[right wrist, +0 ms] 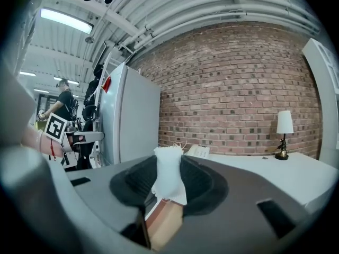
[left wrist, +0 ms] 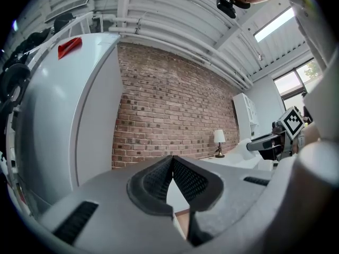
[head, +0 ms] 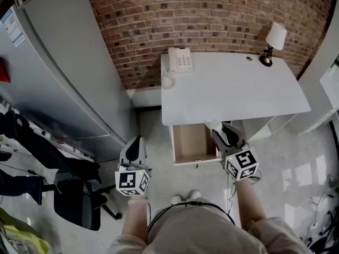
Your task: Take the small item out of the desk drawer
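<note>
The white desk has its wooden drawer pulled open at the front; the part of its inside that shows is bare. My right gripper hangs over the drawer's right edge. It is shut on a small white cloth-like item, which stands upright between the dark pads. My left gripper is off to the left above the floor, away from the desk. Its jaws meet at the tips with nothing between them.
A white telephone and a small lamp stand at the desk's back edge against the brick wall. A tall grey cabinet fills the left side, with a black office chair near it. White shelving stands on the right.
</note>
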Available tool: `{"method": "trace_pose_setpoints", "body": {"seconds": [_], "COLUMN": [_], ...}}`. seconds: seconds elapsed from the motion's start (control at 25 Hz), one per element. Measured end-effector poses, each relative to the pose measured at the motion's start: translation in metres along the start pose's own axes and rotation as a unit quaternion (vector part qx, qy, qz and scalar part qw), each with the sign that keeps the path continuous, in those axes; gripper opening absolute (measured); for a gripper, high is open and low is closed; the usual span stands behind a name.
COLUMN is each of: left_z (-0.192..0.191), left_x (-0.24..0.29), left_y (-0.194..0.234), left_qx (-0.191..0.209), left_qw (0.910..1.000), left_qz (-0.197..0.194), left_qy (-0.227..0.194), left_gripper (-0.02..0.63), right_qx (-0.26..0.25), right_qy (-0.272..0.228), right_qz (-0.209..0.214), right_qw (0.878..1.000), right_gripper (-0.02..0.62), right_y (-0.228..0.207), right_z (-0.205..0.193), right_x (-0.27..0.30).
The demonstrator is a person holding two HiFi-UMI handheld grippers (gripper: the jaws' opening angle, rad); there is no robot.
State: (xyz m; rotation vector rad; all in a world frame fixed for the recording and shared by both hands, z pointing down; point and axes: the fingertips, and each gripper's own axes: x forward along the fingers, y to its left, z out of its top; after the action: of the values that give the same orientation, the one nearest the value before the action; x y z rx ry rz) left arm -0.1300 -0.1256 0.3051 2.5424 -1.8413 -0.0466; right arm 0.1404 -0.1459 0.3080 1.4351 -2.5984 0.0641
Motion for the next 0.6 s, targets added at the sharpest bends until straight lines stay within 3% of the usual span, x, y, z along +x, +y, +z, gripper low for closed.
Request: {"method": "trace_pose_setpoints", "body": {"seconds": [0.6], "left_z": [0.02], "left_x": [0.001], "left_y": [0.016], "left_qx": [0.005], "left_qw": [0.9997], "left_qz": [0.018], "left_qy": [-0.016], "left_gripper": [0.005], "right_qx": [0.02], "right_qy": [-0.042], "right_qz": [-0.037], "right_qw": [0.998], "right_gripper": [0.146], "right_y": [-0.024], "right_z": [0.024], "right_x": [-0.014]}}
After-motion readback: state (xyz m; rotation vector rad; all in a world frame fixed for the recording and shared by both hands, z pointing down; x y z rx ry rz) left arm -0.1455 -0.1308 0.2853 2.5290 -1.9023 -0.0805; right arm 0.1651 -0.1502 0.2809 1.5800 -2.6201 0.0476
